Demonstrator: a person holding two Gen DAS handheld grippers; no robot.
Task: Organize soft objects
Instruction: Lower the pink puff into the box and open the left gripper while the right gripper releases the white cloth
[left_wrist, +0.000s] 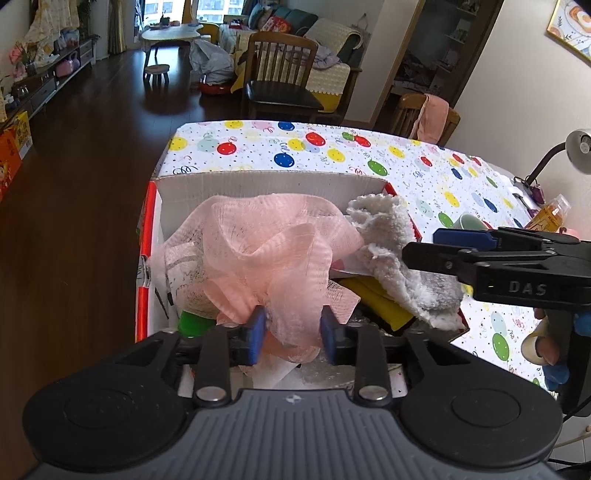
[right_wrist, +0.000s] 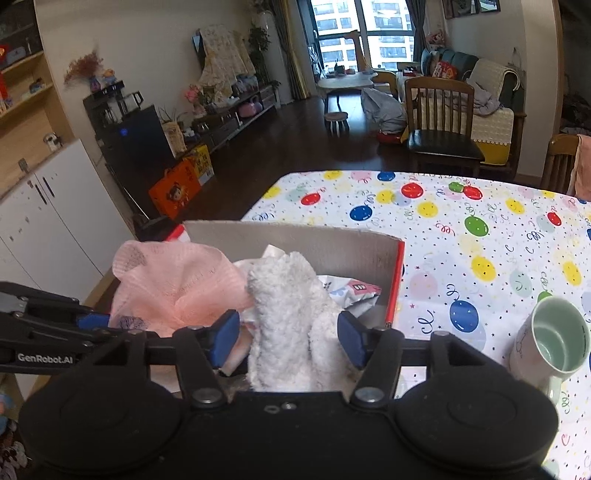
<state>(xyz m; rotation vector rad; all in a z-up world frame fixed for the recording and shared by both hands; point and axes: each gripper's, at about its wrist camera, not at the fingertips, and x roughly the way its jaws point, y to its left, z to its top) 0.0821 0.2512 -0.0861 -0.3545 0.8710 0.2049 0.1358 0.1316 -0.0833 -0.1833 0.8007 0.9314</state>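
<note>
Nearest my left lens is the left tool (left_wrist: 291, 338), its blue pads parted about halfway with the tail of the pink mesh puff (left_wrist: 258, 251) lying between them. The pads do not press on the mesh; it looks released. The puff sits heaped in the left part of the cardboard box (left_wrist: 266, 182), which stands at the near corner of the desk (left_wrist: 406, 158) with its balloon-print cloth.

Moving right, the white fluffy cloth (right_wrist: 291, 314) drapes over the middle and right side of the box, partly across a yellow item (left_wrist: 373, 299) and a printed packet (right_wrist: 351, 291). My right tool (right_wrist: 288, 341) straddles that cloth with its pads standing clear on either side, so it grips nothing either. Further right, outside the box, a pale green mug (right_wrist: 554, 339) stands on the desk near the tool.

I judge both soft things are just set down. To finish this step well, I would lift both tools straight up and back so the loose mesh does not snag on a pad and get dragged out, and keep the right tool away from the mug. The cloth hangs near the box's right wall, so a gentle push inward may be needed.
</note>
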